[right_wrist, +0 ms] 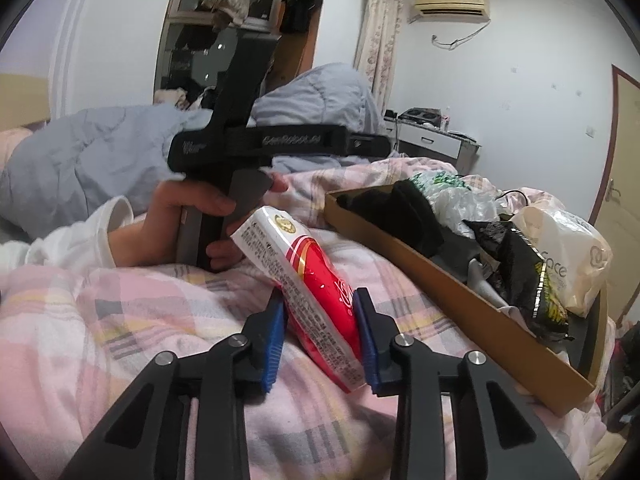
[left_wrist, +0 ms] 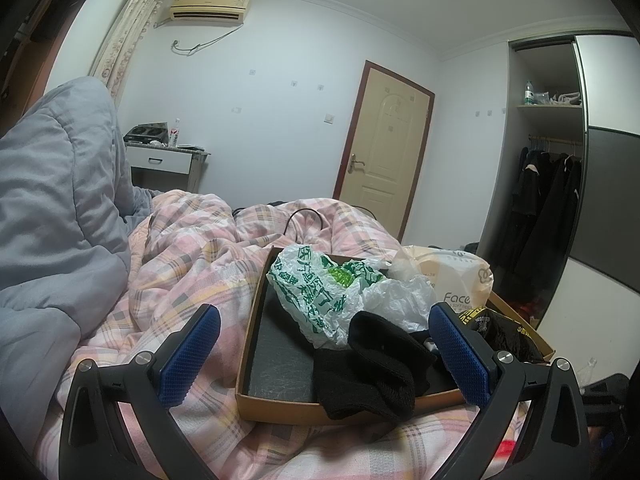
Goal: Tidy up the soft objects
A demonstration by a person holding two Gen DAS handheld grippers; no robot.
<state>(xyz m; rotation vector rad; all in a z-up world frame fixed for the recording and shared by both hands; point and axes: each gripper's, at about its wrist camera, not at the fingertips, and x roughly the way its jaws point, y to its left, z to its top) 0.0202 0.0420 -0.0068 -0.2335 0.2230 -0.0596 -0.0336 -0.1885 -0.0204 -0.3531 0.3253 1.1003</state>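
Note:
A brown cardboard box [left_wrist: 246,360] rests on the pink plaid quilt. It holds a green-printed plastic bag [left_wrist: 316,284], black socks [left_wrist: 372,364], a black snack bag [left_wrist: 500,332] and a tissue pack [left_wrist: 456,276]. My left gripper [left_wrist: 324,354] stands open in front of the box, its blue pads on either side of the socks without touching them. In the right wrist view my right gripper [right_wrist: 320,336] is shut on a red and white soft packet [right_wrist: 312,280], which tilts up to the left. The box [right_wrist: 460,304] lies to its right.
A person's hand [right_wrist: 188,220] in a white sleeve holds the left gripper's black handle [right_wrist: 232,128] over the quilt. A grey-blue duvet [left_wrist: 52,208] is heaped at the left. A nightstand [left_wrist: 168,156], a door [left_wrist: 384,152] and an open wardrobe [left_wrist: 548,184] line the far walls.

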